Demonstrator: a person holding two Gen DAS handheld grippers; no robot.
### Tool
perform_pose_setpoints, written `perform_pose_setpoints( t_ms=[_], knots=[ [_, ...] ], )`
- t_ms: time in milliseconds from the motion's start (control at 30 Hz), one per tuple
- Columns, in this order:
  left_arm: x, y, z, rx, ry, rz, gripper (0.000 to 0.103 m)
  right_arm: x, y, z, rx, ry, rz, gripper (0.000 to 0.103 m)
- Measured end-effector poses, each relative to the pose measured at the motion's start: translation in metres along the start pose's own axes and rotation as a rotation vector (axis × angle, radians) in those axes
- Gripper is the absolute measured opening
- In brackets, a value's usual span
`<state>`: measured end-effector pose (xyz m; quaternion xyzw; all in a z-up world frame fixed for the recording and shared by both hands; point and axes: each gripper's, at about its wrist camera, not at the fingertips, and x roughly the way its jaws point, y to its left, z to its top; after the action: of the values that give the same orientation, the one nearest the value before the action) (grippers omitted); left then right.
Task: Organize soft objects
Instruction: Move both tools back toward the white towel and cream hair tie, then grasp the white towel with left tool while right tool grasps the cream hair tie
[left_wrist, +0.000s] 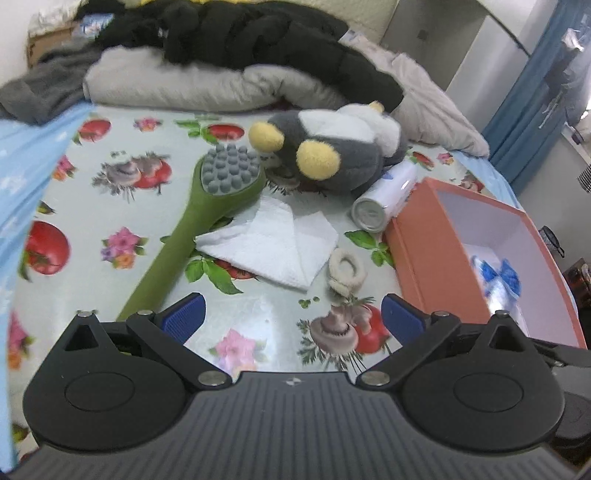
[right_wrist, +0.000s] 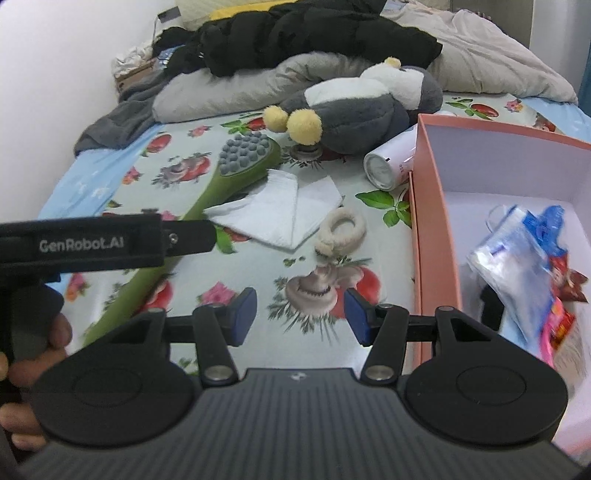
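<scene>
A grey plush penguin with yellow feet lies at the back of the flowered cloth; it also shows in the right wrist view. A folded white cloth lies in the middle, with a cream fuzzy ring just right of it. An orange box stands at the right and holds plastic-wrapped items. My left gripper is open and empty, short of the ring. My right gripper is open and empty beside the box's left wall.
A green massage brush lies diagonally at left. A white spray can lies between the penguin and the box. Piled blankets and black clothes fill the back. My left gripper's strap crosses the right wrist view.
</scene>
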<state>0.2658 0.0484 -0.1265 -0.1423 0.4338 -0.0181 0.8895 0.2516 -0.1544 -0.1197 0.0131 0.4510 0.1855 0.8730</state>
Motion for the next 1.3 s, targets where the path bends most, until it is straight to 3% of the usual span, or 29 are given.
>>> perform_pose_setpoints(
  t_ms=[233, 567, 800, 1033, 1133, 1300],
  knots=[
    [0.066, 0.017, 0.020, -0.018, 0.066, -0.061, 0.092, 0.057, -0.007, 0.018, 0.028, 0.021, -0.037, 0.051],
    [0.135, 0.024, 0.044, -0.020, 0.148, -0.128, 0.092, 0.119, -0.014, 0.030, 0.054, 0.020, -0.111, 0.049],
    [0.170, 0.009, 0.043, 0.116, 0.190, -0.089, 0.093, 0.136, -0.019, 0.028, 0.078, 0.035, -0.154, 0.036],
    [0.175, -0.005, 0.039, 0.220, 0.210, -0.044, 0.091, 0.133, -0.018, 0.023, 0.046, 0.036, -0.193, 0.033],
    [0.173, -0.006, 0.037, 0.246, 0.206, -0.010, 0.083, 0.129, -0.018, 0.020, 0.036, 0.035, -0.205, 0.033],
    [0.169, -0.005, 0.037, 0.257, 0.194, 0.056, 0.056, 0.121, -0.018, 0.016, 0.032, 0.033, -0.199, 0.032]
  ],
)
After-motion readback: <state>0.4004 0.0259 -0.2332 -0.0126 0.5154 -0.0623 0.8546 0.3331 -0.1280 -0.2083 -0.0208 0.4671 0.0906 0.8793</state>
